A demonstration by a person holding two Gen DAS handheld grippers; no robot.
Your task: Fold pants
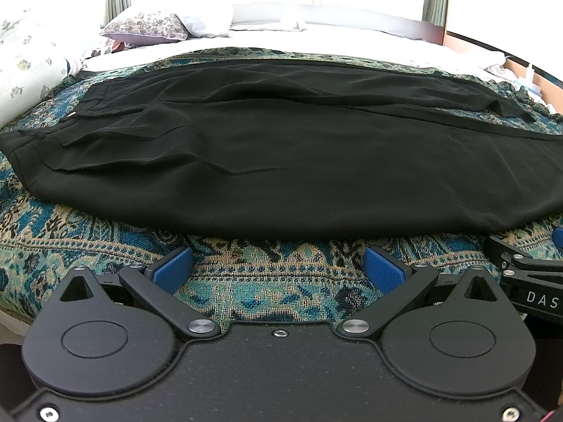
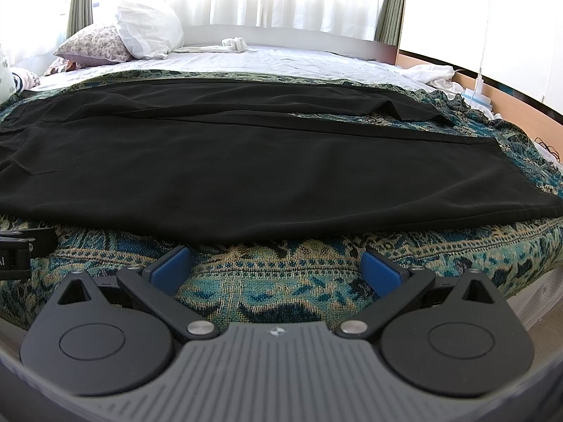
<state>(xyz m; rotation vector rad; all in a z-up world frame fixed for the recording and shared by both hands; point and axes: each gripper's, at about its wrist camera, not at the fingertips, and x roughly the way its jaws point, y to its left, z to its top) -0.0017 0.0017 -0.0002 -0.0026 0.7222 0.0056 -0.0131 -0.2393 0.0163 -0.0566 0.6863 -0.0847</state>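
Black pants lie spread flat across a teal patterned blanket on a bed, waistband to the left, legs running right. In the right wrist view the pants show both legs, the hems ending at the right. My left gripper is open, blue pads wide apart, just short of the pants' near edge with only blanket between them. My right gripper is also open, hovering over the blanket in front of the near leg. Each gripper's black body shows at the edge of the other's view.
A floral pillow and white pillow lie at the head of the bed on a white sheet. A white rolled cloth lies near the headboard. Curtained windows stand behind. The bed's right edge drops off by a wooden frame.
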